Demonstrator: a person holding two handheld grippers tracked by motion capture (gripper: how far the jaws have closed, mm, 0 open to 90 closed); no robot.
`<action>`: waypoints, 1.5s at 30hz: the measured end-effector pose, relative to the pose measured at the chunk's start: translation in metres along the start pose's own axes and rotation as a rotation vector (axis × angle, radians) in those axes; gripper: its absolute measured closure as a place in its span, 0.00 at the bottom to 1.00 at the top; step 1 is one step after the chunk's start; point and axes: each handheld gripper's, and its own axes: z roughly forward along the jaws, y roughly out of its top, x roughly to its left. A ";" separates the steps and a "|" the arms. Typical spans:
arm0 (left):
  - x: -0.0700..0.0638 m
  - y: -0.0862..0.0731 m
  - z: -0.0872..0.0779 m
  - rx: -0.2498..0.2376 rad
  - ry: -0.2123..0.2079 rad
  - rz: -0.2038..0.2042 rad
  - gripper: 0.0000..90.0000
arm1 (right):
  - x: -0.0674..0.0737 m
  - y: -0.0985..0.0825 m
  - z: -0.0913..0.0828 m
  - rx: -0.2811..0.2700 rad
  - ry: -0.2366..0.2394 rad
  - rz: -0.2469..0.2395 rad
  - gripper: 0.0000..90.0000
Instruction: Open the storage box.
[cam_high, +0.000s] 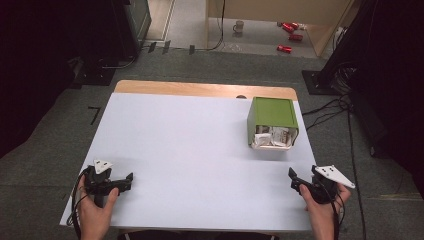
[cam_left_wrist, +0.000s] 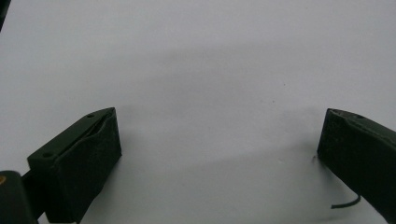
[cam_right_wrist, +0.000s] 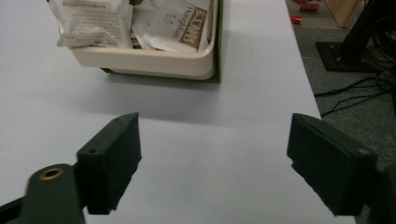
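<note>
From the high view, I hold my left claw (cam_high: 131, 176) near the front left corner of the desk (cam_high: 200, 150) and my right claw (cam_high: 291, 174) near the front right corner; both are open and carry nothing. The green box (cam_high: 272, 112) lies on its side toward the back right corner, with a cream tray (cam_high: 274, 146) of paper sachets (cam_high: 272, 136) showing at its open end, which faces me. I judge that the work is at its very beginning, because neither claw is close to the box. In the left gripper view, my left claw (cam_left_wrist: 219, 135) stands wide over the bare white desk (cam_left_wrist: 210, 70), with nothing between the jaws. In the right gripper view, my right claw (cam_right_wrist: 215, 149) is also wide open and points at the tray (cam_right_wrist: 149, 60), which is well apart from it, near the right edge of the desk (cam_right_wrist: 70, 107). On one sachet (cam_right_wrist: 180, 23) I can read "HongMan" in a brown band; the print on the others is too small for me. For the next move I think my right claw must travel forward to the tray and close on its front rim or on one sachet, while the left claw probably needs to steady the box.
</note>
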 end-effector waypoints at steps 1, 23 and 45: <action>0.000 0.000 0.000 0.000 0.000 0.000 0.00 | 0.001 0.001 0.001 -0.001 0.005 0.000 0.26; 0.000 0.000 0.000 0.001 0.000 0.000 0.00 | 0.014 0.029 0.048 -0.028 -0.018 0.058 0.48; 0.000 0.000 0.000 0.000 -0.001 0.000 0.00 | 0.019 0.042 0.064 -0.022 -0.094 0.081 0.78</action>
